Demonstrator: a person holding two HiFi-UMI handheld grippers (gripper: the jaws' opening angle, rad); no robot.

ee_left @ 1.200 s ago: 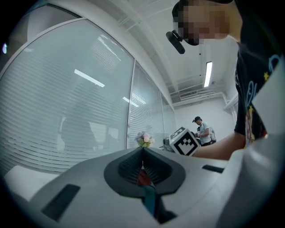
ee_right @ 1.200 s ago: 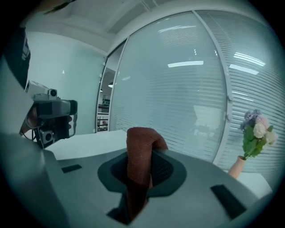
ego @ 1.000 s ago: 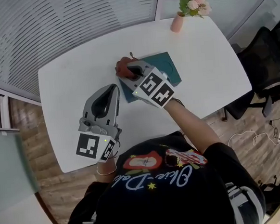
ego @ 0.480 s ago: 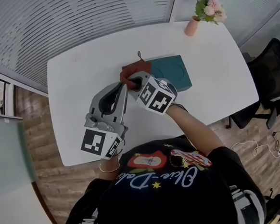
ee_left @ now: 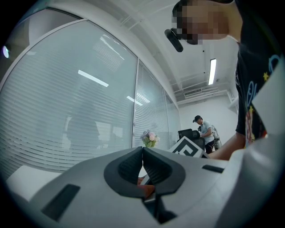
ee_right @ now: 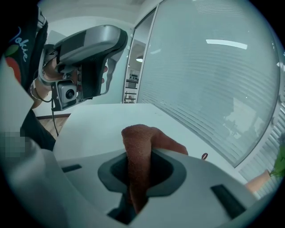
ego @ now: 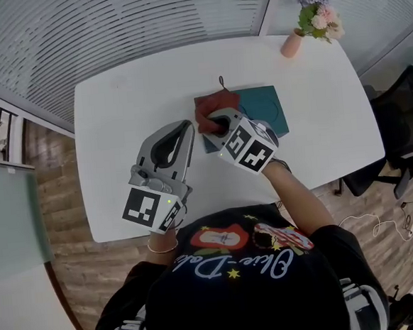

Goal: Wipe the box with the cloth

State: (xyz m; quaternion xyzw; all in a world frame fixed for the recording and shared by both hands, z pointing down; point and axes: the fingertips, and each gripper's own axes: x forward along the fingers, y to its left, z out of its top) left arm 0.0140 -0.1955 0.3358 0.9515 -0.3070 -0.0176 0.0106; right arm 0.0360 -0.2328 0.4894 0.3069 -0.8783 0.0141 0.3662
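A flat teal box lies on the white table. A red-brown cloth is bunched over the box's left end, its hanging loop pointing to the far side. My right gripper is shut on the cloth, which sticks up between its jaws in the right gripper view. My left gripper hovers just left of the box, its tips close to the right gripper. Its jaws meet with nothing held.
A pink vase of flowers stands at the table's far right corner. The table's near edge runs just below both grippers. A black office chair stands right of the table. A person stands far off in the room.
My left gripper has come up closer to the right gripper and the box. The right gripper keeps the cloth at the box's left end. The head view has shifted.
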